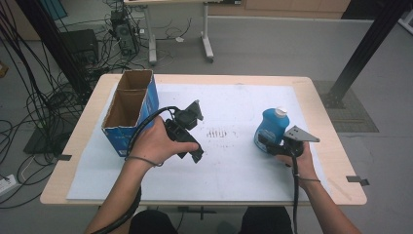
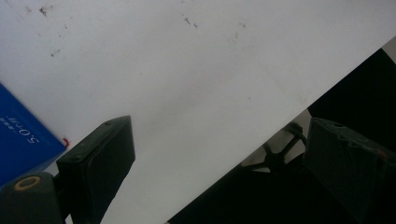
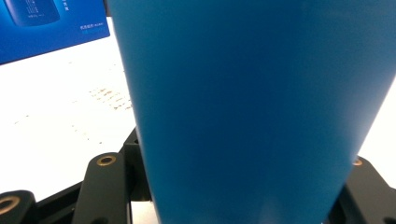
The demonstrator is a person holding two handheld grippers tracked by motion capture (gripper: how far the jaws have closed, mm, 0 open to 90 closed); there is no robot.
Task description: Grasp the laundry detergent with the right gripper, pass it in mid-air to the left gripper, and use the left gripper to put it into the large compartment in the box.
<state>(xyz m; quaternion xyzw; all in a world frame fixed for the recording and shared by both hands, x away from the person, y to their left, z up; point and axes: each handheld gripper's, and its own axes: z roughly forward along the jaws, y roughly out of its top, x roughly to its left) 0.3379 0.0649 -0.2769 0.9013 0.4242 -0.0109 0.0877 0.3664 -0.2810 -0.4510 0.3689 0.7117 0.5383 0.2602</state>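
Box (image 2: 21, 142) print "5.0", otherwise illegible

blue box (image 2: 21, 140) | side print | "5.0"-like digits, otherwise unreadable

The bottle (image 1: 271, 130) is bright blue with a white cap (image 1: 281, 112). At its nine o'clock, the box (image 1: 129, 112) is blue outside with white print, brown cardboard inside. Both grippers are black. The sheet (image 1: 234, 161) is white with dark smudges, and the table (image 1: 336, 161) is light wood.
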